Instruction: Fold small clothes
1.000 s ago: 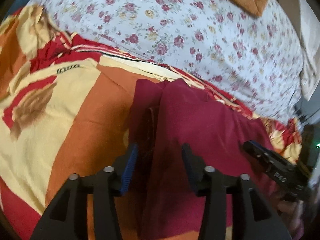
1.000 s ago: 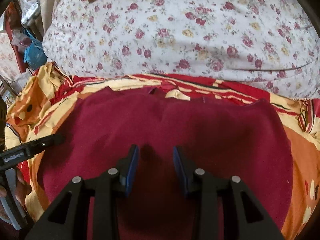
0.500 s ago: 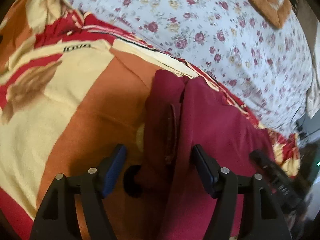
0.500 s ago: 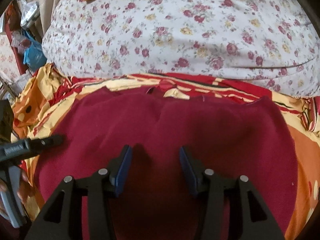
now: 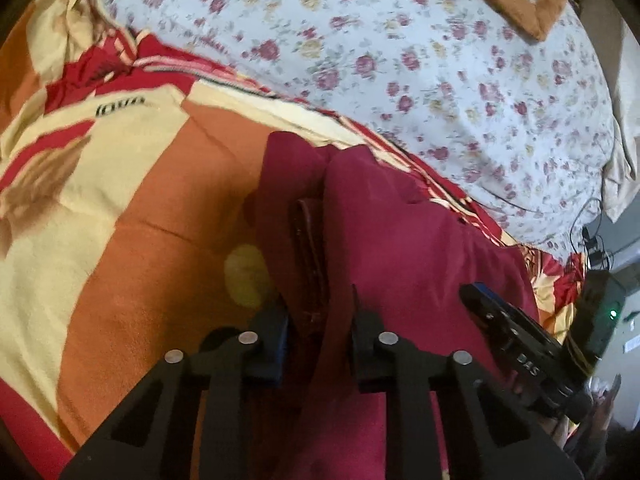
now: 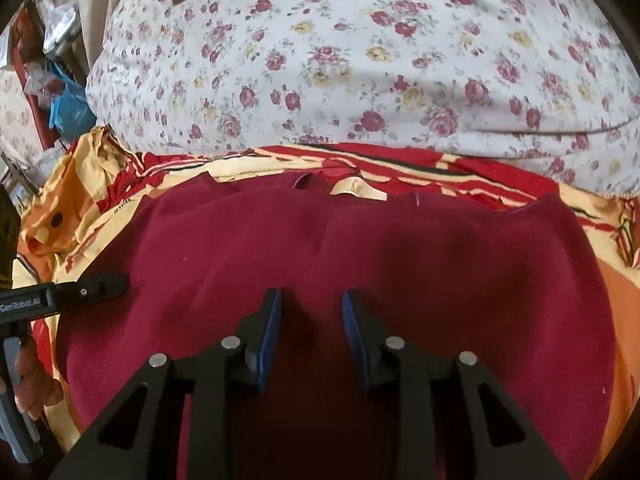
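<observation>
1. Maroon garment (image 6: pixel 400 264) lies spread flat on the orange, cream and red blanket (image 5: pixel 132 208), its far edge just short of the floral pillow (image 6: pixel 360 60).
2. From my left wrist view, the garment's left edge is doubled into a raised fold with a darker seam strip (image 5: pixel 310 248) running along it.
3. Left gripper (image 5: pixel 318 320): jaws closing, that fold sits between them. Pads look pressed into the cloth, so I read it as pinching the fold.
4. Right gripper (image 6: pixel 310 320): jaws closing too, tips down on the middle of the near part of the garment. Gap between the blue pads is clear, no cloth pinched up in it that I can see.
5. Each gripper shows in the other's view, at opposite sides of the garment, well apart.
6. A hand (image 6: pixel 36 380) holds the left gripper's handle at the frame edge.
</observation>
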`<state>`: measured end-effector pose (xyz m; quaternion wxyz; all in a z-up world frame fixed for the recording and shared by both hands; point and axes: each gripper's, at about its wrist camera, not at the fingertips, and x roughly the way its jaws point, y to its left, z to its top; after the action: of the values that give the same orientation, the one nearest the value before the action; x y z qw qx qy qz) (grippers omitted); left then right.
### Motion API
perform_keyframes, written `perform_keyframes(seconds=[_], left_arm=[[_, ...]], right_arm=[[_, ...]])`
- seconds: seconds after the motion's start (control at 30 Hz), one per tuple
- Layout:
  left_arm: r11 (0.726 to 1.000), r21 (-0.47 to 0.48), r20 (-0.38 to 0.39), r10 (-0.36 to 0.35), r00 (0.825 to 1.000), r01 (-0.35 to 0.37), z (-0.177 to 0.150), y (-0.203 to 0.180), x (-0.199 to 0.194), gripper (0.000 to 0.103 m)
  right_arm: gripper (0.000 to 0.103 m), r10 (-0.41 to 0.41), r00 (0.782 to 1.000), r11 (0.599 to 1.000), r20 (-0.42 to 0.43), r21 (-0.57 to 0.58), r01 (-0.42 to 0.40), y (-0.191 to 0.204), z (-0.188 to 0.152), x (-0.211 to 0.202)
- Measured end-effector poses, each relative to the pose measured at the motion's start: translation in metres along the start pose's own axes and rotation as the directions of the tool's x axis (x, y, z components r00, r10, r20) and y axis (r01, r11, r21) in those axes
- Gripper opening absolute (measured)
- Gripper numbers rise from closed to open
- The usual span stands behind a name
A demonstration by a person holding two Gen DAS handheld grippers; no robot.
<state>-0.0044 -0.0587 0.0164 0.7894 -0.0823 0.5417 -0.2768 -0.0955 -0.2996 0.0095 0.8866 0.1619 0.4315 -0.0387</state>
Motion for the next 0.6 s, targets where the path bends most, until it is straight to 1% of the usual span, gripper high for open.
perform_keyframes(seconds=[0.1, 0.2, 0.33, 0.43, 0.5, 0.57, 0.6], left_arm=[[1.000, 0.024, 0.019, -0.010, 1.000, 0.009, -0.001, -0.012, -0.010, 0.010], [0.998, 0.051, 0.029, -0.047, 0.998, 0.046, -0.002, -0.030, -0.024, 0.009], [0.989, 0.125, 0.036, -0.087, 0.996, 0.082, -0.003, -0.066, -0.039, 0.009], [0.978, 0.176, 0.033, -0.118, 0.993, 0.110, -0.003, -0.096, -0.044, 0.009], [0.971, 0.203, 0.027, -0.135, 0.991, 0.127, -0.002, -0.115, -0.043, 0.009], [0.963, 0.227, 0.014, -0.151, 0.988, 0.144, -0.002, -0.135, -0.040, 0.009], [0.960, 0.236, 0.008, -0.156, 0.988, 0.150, -0.003, -0.143, -0.037, 0.009]], right_arm=[[0.033, 0.000, 1.000, 1.000, 0.007, -0.002, 0.000, 0.000, -0.001, 0.000], [0.033, 0.012, 1.000, 1.000, 0.009, 0.010, -0.012, -0.002, -0.002, 0.000], [0.034, 0.045, 0.999, 0.998, 0.010, 0.053, -0.045, -0.008, -0.001, 0.000], [0.034, 0.091, 0.996, 0.988, 0.021, 0.122, -0.093, -0.018, -0.001, 0.000], [0.034, 0.144, 0.989, 0.967, 0.037, 0.207, -0.148, -0.030, -0.002, -0.002], [0.034, 0.191, 0.980, 0.937, 0.057, 0.285, -0.200, -0.041, -0.004, -0.005], [0.035, 0.225, 0.971, 0.911, 0.082, 0.337, -0.239, -0.050, -0.006, -0.008]])
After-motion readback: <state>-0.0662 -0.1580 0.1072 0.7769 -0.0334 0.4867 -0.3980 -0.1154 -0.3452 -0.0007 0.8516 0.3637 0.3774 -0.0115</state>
